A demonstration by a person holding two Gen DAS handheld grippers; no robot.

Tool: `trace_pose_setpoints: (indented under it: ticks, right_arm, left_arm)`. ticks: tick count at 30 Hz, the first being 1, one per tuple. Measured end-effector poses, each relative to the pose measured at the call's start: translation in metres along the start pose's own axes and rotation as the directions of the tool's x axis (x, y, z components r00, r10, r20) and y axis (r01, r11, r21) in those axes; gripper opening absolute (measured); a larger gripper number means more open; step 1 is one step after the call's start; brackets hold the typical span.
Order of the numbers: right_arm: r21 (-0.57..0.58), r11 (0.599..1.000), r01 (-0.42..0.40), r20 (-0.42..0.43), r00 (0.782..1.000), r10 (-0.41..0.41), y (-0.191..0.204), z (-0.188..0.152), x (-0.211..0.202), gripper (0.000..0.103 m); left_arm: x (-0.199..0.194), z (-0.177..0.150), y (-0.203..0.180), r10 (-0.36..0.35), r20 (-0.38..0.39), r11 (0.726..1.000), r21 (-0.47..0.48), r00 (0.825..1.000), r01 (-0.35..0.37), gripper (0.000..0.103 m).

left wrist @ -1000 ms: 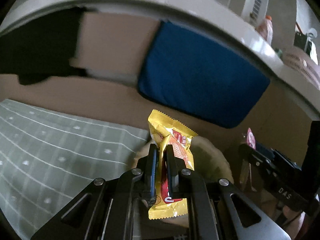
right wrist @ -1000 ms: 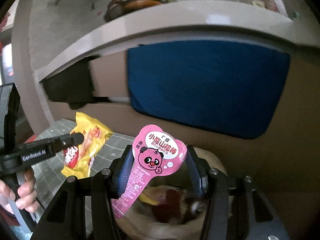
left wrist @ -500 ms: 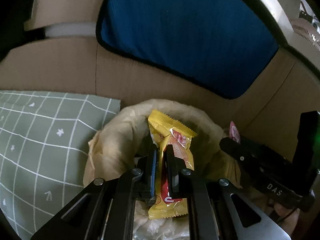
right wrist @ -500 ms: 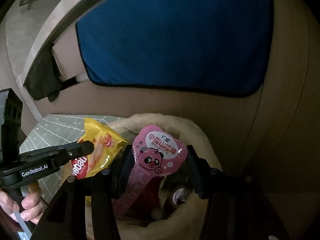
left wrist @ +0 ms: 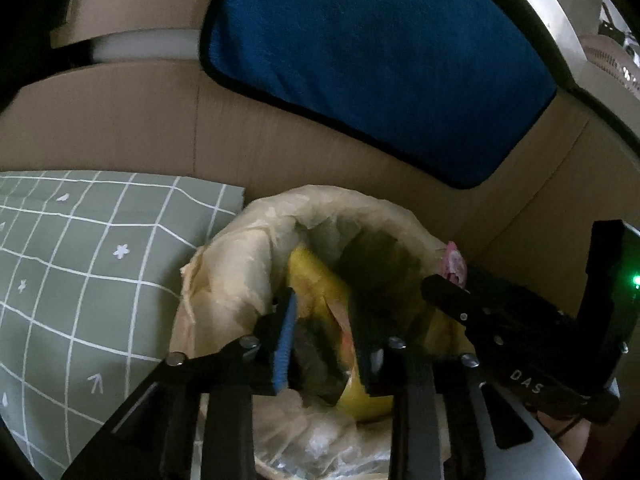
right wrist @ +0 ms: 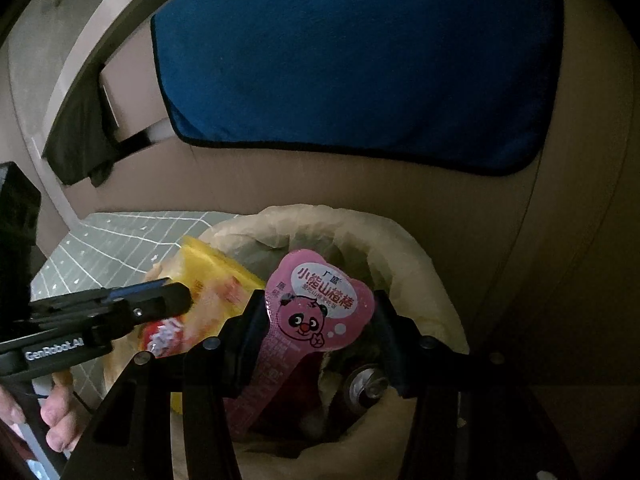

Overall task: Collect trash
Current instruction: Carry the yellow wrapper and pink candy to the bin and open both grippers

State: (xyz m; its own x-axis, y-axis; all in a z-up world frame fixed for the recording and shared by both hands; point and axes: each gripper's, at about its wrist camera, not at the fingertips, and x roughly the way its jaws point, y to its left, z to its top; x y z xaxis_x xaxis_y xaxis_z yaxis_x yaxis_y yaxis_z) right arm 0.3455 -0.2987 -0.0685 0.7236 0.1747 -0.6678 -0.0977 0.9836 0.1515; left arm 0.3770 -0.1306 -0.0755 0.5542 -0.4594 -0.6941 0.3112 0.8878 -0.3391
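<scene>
A bin lined with a pale plastic bag (left wrist: 240, 264) stands below both grippers. My left gripper (left wrist: 322, 300) hangs over its mouth with the jaws opening. A yellow snack wrapper (left wrist: 320, 292) sits blurred and loose between the parted fingers, sliding into the bin. From the right wrist view the same wrapper (right wrist: 216, 292) shows beside the left gripper (right wrist: 180, 300). My right gripper (right wrist: 318, 300) is shut on a pink panda wrapper (right wrist: 324, 308), held across its wide head above the bag's rim (right wrist: 400, 248). In the left wrist view that wrapper (left wrist: 454, 264) peeks over the right gripper (left wrist: 444, 292).
A green grid mat (left wrist: 80, 260) lies left of the bin. Cardboard walls (left wrist: 120, 120) rise behind it, with a blue cloth (left wrist: 380, 60) hanging over them. A metal can (right wrist: 366, 388) and other litter lie inside the bin. A person's hand (right wrist: 56, 412) grips the left handle.
Both grippers came down over the bin. The left jaws have parted and the yellow wrapper has slipped lower between them. The right gripper still holds the pink wrapper.
</scene>
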Motion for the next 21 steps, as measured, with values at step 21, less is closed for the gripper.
trace_pose_setpoints:
  ticks: [21]
  right_arm:
    - [-0.005, 1.000, -0.014, 0.082, 0.997, 0.014, 0.034, -0.022, -0.071, 0.059]
  left_arm:
    - [-0.107, -0.050, 0.002, 0.131, 0.125, 0.991, -0.025, 0.984, -0.128, 0.035]
